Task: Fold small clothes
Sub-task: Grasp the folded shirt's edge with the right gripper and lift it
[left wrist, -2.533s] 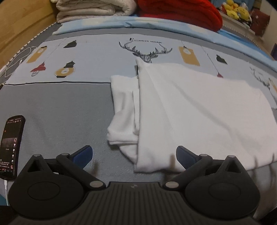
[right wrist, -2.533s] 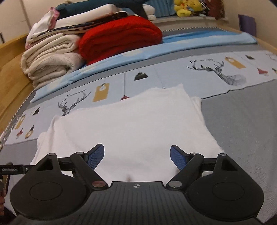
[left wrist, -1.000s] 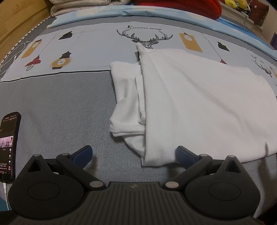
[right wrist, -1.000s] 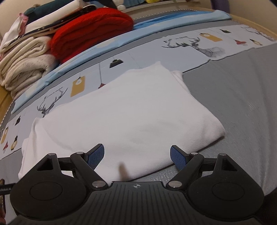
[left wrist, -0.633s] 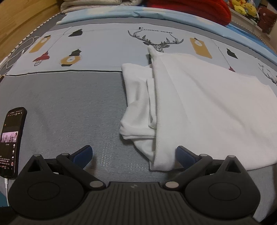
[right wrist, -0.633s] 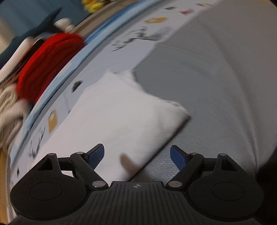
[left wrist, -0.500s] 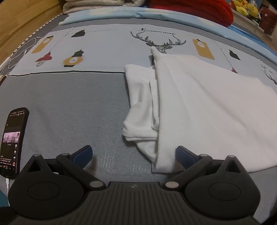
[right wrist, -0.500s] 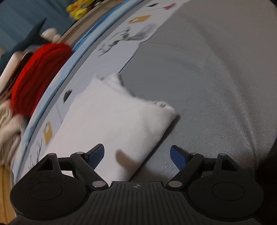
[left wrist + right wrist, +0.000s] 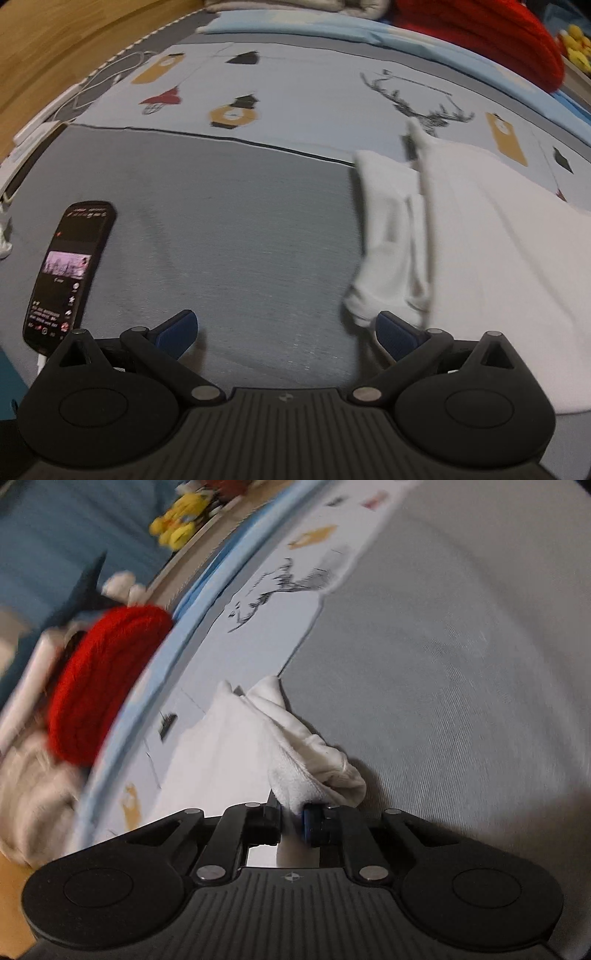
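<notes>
A white garment [image 9: 491, 236] lies partly folded on the bed, at the right in the left wrist view, with a narrower folded flap [image 9: 388, 236] along its left side. My left gripper [image 9: 286, 330] hovers open over bare grey sheet; its right finger sits at the flap's near corner. In the right wrist view the white garment [image 9: 229, 753] fills the middle left. My right gripper [image 9: 291, 818] is closing, and its jaws pinch the bunched near corner of the garment between the blue pads.
A black phone [image 9: 68, 269] with a lit screen and a cable lies at the left on the grey sheet [image 9: 229, 236]. Folded red [image 9: 103, 679] and cream blankets are stacked at the head of the bed, with yellow plush toys [image 9: 181, 515] behind. A wooden bed frame [image 9: 55, 48] borders the left.
My right gripper rolled, dropped to the garment's corner and went from wide open to closed on the cloth. My left gripper shifted left, so the garment sits further right in its view.
</notes>
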Demonstrator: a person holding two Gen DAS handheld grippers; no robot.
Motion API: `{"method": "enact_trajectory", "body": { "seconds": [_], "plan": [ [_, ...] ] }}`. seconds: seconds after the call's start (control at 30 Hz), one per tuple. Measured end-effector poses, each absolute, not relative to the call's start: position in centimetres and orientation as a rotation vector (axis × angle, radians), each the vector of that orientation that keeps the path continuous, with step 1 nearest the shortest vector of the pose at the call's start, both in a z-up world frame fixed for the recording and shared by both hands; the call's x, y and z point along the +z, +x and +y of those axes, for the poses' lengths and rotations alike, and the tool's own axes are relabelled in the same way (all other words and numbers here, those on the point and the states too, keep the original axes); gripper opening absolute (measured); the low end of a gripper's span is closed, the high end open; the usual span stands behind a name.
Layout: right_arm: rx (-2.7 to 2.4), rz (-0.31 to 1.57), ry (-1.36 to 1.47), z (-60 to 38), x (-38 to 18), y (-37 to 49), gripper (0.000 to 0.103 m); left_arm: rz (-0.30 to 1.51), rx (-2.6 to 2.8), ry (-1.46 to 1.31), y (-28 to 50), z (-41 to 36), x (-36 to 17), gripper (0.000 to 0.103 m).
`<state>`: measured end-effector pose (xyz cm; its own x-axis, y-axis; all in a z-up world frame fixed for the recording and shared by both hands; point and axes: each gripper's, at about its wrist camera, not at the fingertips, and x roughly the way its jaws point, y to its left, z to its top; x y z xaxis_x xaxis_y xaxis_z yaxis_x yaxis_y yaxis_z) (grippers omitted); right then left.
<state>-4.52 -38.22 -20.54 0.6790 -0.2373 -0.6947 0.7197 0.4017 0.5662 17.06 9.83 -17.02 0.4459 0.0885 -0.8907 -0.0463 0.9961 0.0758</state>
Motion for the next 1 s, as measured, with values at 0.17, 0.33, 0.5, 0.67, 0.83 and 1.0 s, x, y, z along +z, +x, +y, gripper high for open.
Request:
{"method": "enact_trajectory", "body": {
  "seconds": [0.17, 0.33, 0.5, 0.67, 0.83, 1.0],
  "plan": [
    [-0.548, 0.582, 0.653, -35.4, -15.4, 0.8, 0.010, 1.100, 0.118, 0.020, 17.2, 11.0, -16.5, 0.103],
    [-0.181, 0.504, 0.173, -24.5, -9.5, 6.2, 0.009, 1.092, 0.158, -0.019, 17.3, 12.8, -16.0, 0.103],
    [0.267, 0.523, -0.122, -11.4, -10.4, 7.2, 0.009, 1.080, 0.202, -0.054, 17.4, 14.6, -15.5, 0.103],
    [0.501, 0.684, -0.253, -4.0, -16.5, 6.4, 0.009, 1.090, 0.215, -0.078, 17.3, 15.7, -15.5, 0.103],
    [0.486, 0.715, -0.166, -4.7, -16.5, 6.7, 0.009, 1.096, 0.213, -0.091, 17.3, 16.0, -15.6, 0.103],
    [0.545, 0.712, -0.098, -5.0, -15.5, 6.5, 0.014, 1.087, 0.202, -0.078, 17.3, 15.4, -15.5, 0.103]
  ]
}}
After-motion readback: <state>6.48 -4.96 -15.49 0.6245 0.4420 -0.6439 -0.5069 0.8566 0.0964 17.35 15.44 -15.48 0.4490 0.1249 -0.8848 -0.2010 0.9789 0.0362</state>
